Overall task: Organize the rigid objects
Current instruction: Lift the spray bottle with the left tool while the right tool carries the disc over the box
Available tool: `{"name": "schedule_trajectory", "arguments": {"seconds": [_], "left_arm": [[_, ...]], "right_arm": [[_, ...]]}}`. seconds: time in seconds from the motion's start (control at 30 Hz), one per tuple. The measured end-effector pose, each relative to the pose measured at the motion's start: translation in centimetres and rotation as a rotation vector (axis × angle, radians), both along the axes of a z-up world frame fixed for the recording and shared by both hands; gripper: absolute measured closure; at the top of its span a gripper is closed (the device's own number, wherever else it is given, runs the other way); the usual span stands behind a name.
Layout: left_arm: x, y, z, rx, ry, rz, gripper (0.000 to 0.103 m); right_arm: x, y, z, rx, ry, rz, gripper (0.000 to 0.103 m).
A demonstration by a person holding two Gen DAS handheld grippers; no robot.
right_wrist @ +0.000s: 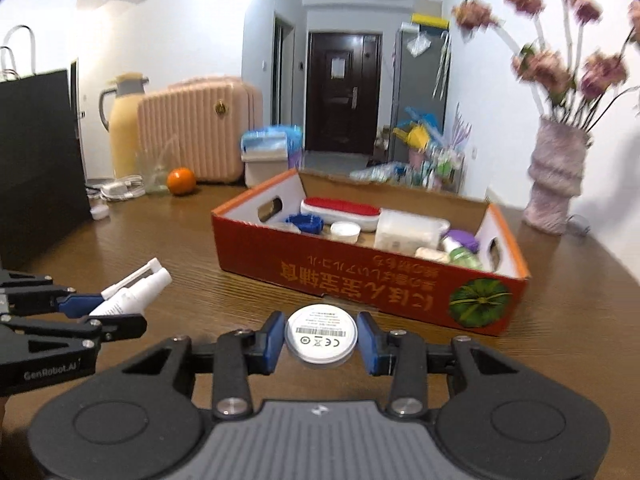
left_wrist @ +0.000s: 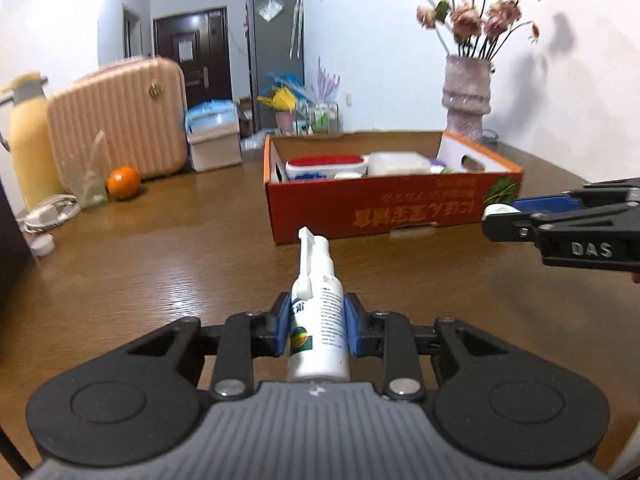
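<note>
Left wrist view: the left gripper is clamped on a white spray bottle at mid-body, nozzle pointing up the frame toward the red box at centre right. In the right wrist view the right gripper is closed on a white disc, pads pressing its rim from both sides, label facing the camera; the box lies just above it in the frame. Both items look like light, stiff plastic. The bottle is smooth and round, so it could twist in the pads; the body, not the thin nozzle, is the place to hold. The disc is shallow, and an edge grip probably leaves little margin. Things already in the box are partly hidden by its near wall, so free space is hard to judge. The bottle's base is cut off behind the gripper body, and the vase is blurred.
</note>
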State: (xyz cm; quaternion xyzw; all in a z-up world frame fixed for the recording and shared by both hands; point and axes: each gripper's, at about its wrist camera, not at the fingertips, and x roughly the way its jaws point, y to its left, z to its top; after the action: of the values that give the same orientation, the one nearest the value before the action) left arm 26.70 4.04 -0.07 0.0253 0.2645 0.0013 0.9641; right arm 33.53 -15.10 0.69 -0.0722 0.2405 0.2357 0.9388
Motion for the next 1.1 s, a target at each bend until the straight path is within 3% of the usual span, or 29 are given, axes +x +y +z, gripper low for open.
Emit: {"name": "schedule_trajectory", "arguments": {"seconds": [0.23,0.6,0.83,1.1], "left_arm": [[-5.9,-2.3,2.9,-0.013,-0.081,-0.016,0.075],[-11.9,-5.1,4.7,0.018,-0.149,-0.050,0.075],[-12.0,-5.8,4.9,0.027,-0.159,-0.053,0.075],[-6.4,-5.2,5.7,0.058,-0.159,-0.050,0.075]], "right_arm": [[-7.9,-3.4,1.9,0.075,-0.080,-0.033,0.065],[-14.3,-6.3,1.7,0.169,-0.097,-0.029,0.065],[-14.9,-7.1,1.8,0.192,-0.112,-0.037,0.064],[-10.1,-6.6,1.4,0.177,-0.095,-0.019,0.064]]}}
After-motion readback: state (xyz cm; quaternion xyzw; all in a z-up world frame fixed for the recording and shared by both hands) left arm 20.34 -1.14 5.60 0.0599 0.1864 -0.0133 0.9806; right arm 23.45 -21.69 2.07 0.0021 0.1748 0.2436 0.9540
